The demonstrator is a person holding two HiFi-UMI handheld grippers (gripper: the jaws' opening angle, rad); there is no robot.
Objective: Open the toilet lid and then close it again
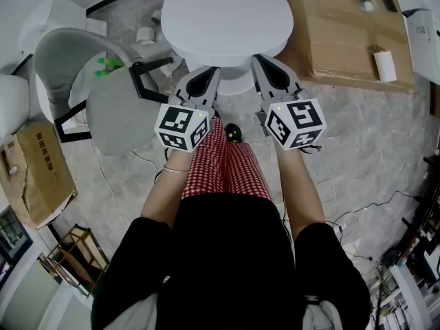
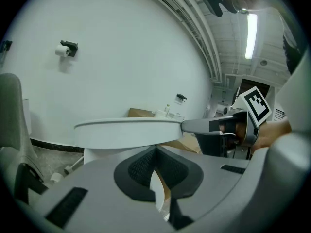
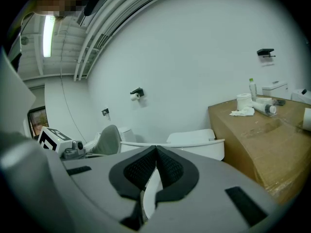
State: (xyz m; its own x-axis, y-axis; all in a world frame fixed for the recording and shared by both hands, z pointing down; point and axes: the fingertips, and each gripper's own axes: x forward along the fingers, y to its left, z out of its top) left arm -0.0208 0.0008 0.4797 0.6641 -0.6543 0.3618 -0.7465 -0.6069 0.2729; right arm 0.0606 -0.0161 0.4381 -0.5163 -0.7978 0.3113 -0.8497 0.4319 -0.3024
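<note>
Standing right in front of the toilet lid (image 1: 227, 12), a person (image 1: 220, 253) in red-check trousers and a black top is holding one tool in each hand, both aiming at the lid's front edge. The lid is lying down flat on the bowl (image 2: 97, 155), i.e. closed.

The left gripper (image 1: 212, 73) is sitting at the lid's front-left, tips just below the rim in the head view. Its jaws are pressed together, pads meeting w/ nothing between them; in the left gripper view the lid's edge is showing as a flat white band just above the tips.

The right gripper (image 1: 258, 62) is sitting at the lid's front-right, tip reaching the rim. The left gripper view is showing its grey nose right against the lid's edge, though real contact can't be confirmed. Its jaws are likewise clenched on nothing, pads meeting tip to tip.

The marker cubes (image 1: 182, 126) are facing up, on the near side of the lid, approx. level w/ each other.

A grey chair (image 1: 117, 105) is standing left of the lid. A big cardboard box (image 1: 344, 40) is sitting right of the lid, w/ a paper roll (image 1: 385, 65) and other small items on top.
</note>
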